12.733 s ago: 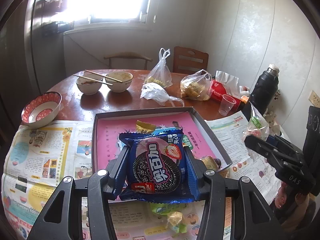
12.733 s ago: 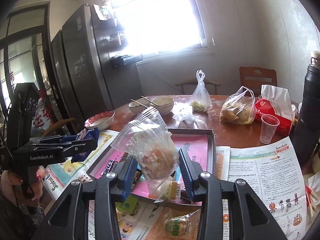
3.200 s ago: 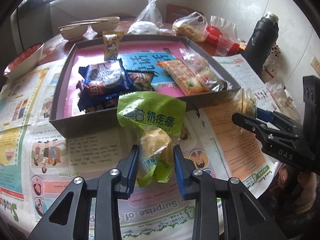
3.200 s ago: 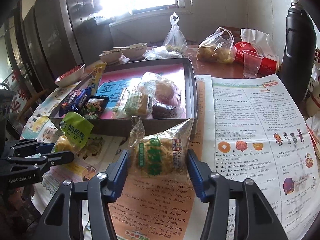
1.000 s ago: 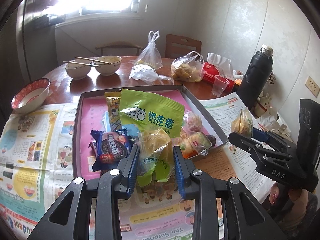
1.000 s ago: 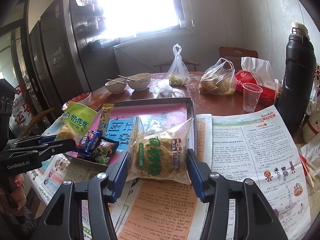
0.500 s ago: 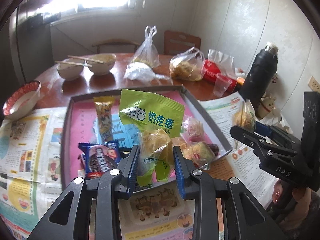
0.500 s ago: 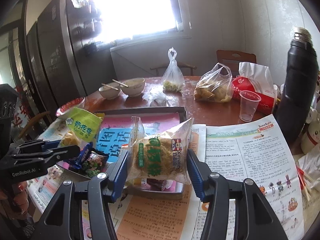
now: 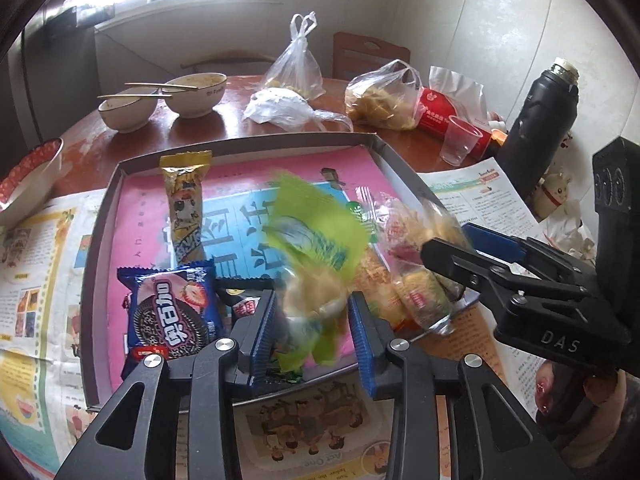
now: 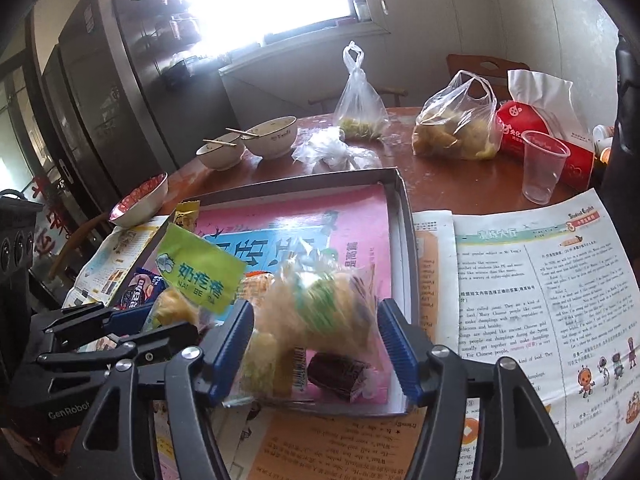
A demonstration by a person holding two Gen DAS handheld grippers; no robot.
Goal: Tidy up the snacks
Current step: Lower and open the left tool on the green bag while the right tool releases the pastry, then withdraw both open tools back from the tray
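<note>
Left tongs (image 9: 312, 320): the blue pads stand apart with a blurred green milk-snack packet (image 9: 316, 236) between them. The packet appears clear of both pads, so the tongs are judged released, with the packet dropping into the tray (image 9: 96, 240). Right tongs (image 10: 316, 344): spread wide around a clear bag of yellow pastry (image 10: 320, 312), also blurred and apparently not touched by either pad (judged released over the near right corner of the tray).

Tray contents, near to far, left wrist view:
- blue strawberry sandwich-biscuit pack (image 9: 172, 312) at the near left;
- a dark packet just beside it, mostly covered by the left tongs;
- clear-wrapped cakes (image 9: 416, 276) at the near right;
- a yellow snack bar (image 9: 185, 204) standing along the far left.

Progress: most snacks lie inside the tray. The two packets now leaving the tongs look like the last loose ones on the newspaper (image 10: 520, 280), so the task is judged nearly complete. No sorting within the tray is evident.

Beyond the tray, on the desk (image 9: 224, 124): two bowls with chopsticks (image 9: 196, 94), plastic bags (image 9: 380, 96), a plastic cup (image 10: 542, 166), a black flask (image 9: 540, 120).

Limits: motion blur hides both packets' print and exact contact. The tongs block the near tray wall. The flask is cut off in the right wrist view.
</note>
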